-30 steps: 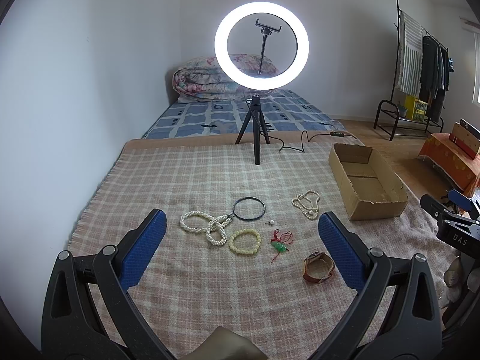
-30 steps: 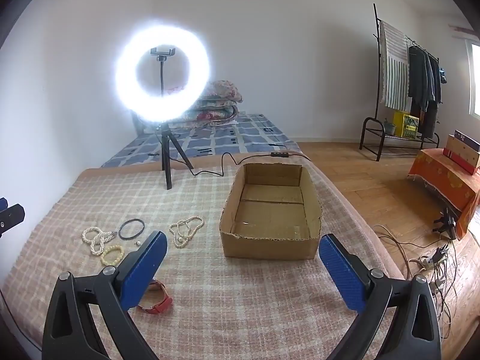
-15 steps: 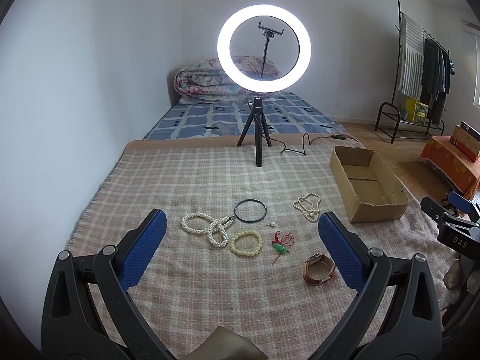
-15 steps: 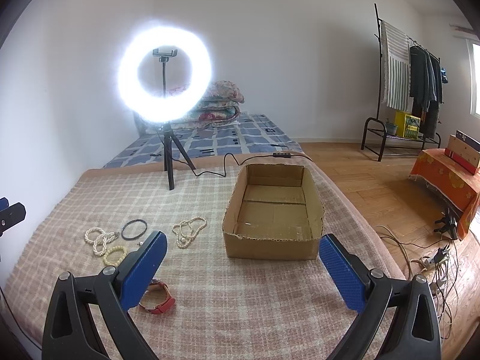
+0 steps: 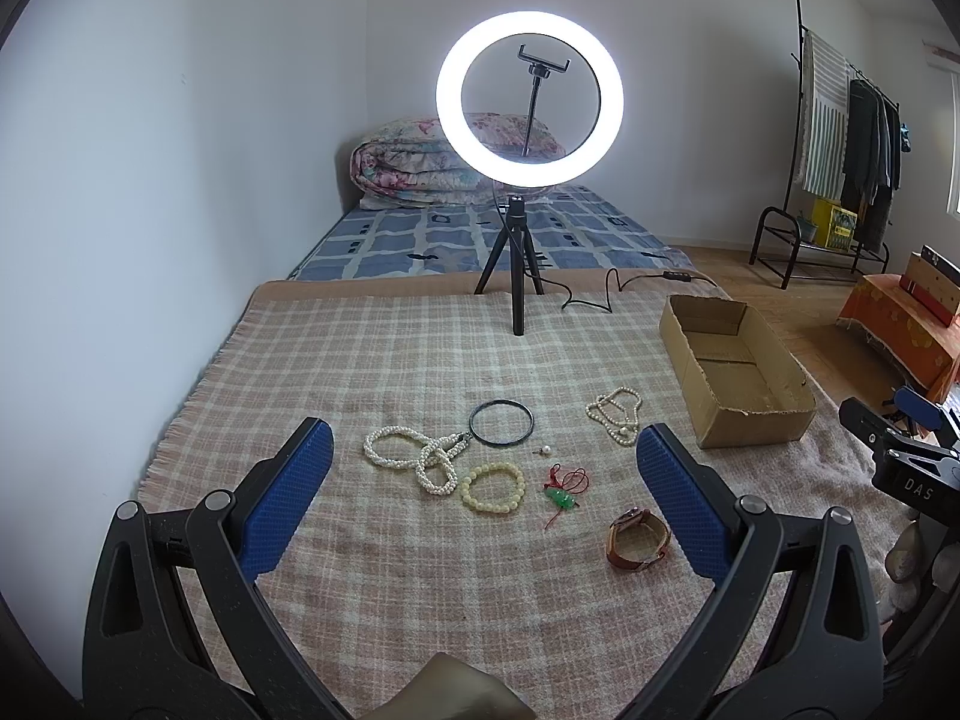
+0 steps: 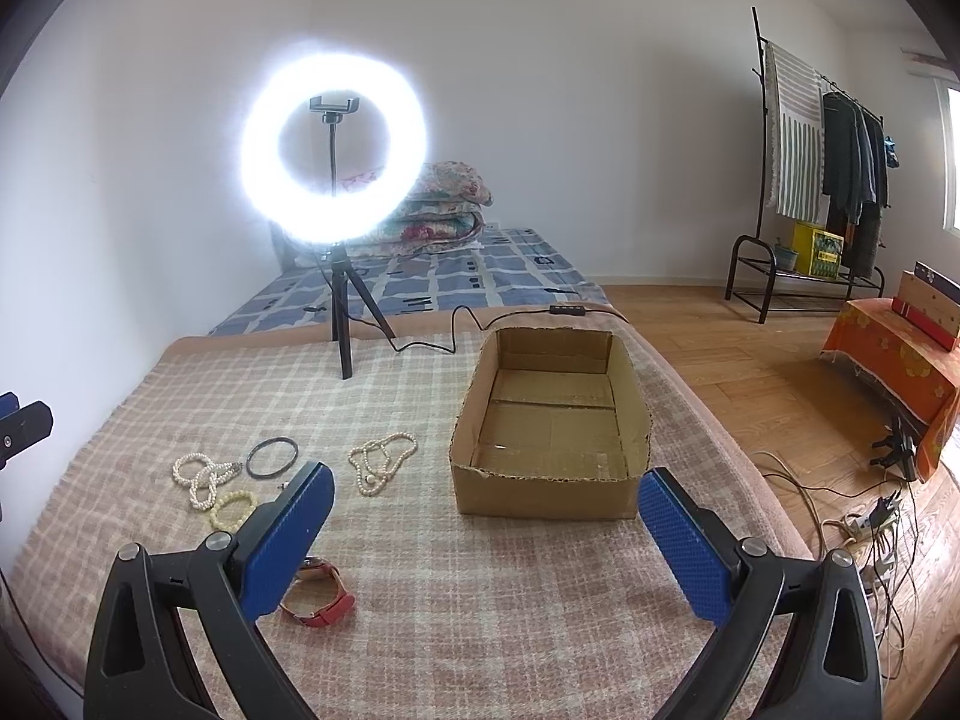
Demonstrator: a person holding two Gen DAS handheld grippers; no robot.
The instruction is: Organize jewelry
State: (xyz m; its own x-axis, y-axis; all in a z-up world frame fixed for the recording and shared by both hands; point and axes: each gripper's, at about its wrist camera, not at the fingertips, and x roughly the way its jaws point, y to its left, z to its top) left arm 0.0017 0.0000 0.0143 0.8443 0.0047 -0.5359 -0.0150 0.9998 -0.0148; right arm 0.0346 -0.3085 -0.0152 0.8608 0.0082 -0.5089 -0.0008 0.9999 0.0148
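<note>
Jewelry lies scattered on the plaid blanket (image 5: 372, 354), all of it left of the cardboard box (image 5: 735, 375). From the left wrist view, the left gripper (image 5: 483, 483) hangs spread wide and empty above the pieces; the watch (image 5: 637, 538) lies nearest, beside its right finger, well short of the box, strap loop on its side. Against a second ago, the pieces sit slightly higher in frame. From the right wrist view, the right gripper (image 6: 483, 531) is likewise spread and empty, facing the box (image 6: 549, 420); the watch (image 6: 318, 594) sits by its left finger, likely nearer this hand, and the box has drifted slightly right
</note>
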